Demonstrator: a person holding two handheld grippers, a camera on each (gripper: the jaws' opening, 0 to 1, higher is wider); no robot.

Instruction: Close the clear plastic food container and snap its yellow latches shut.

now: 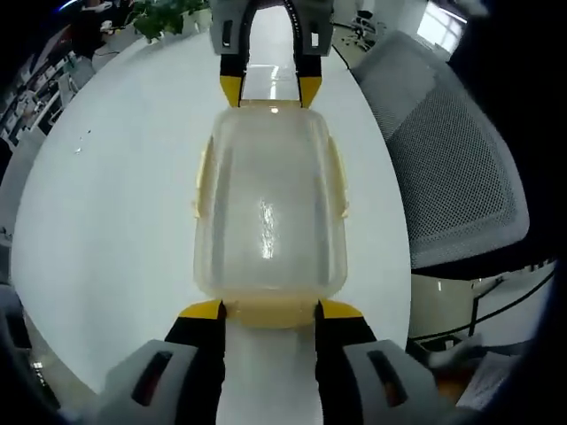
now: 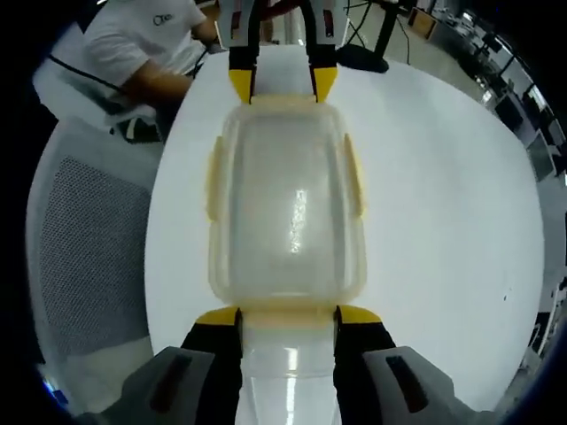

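The clear plastic food container [image 1: 270,212] [image 2: 288,212] lies lengthwise on the round white table [image 1: 115,195] [image 2: 443,204], with its lid on top. Pale yellow side latches [image 1: 202,181] [image 2: 356,177] run along both long sides. My left gripper [image 1: 271,310] is open at one short end, its yellow-tipped jaws flanking the end latch [image 1: 270,313]. At the opposite short end my right gripper [image 2: 288,316] is open in the same way, either side of that end latch [image 2: 288,314]. Each gripper appears in the other's view at the far end: right gripper [image 1: 270,90], left gripper [image 2: 283,84].
A grey mesh office chair [image 1: 452,168] [image 2: 84,257] stands close against the table's edge beside the container. A person in a white shirt [image 2: 142,44] sits past the table's far side. A green plant [image 1: 164,16] stands at the table's far edge.
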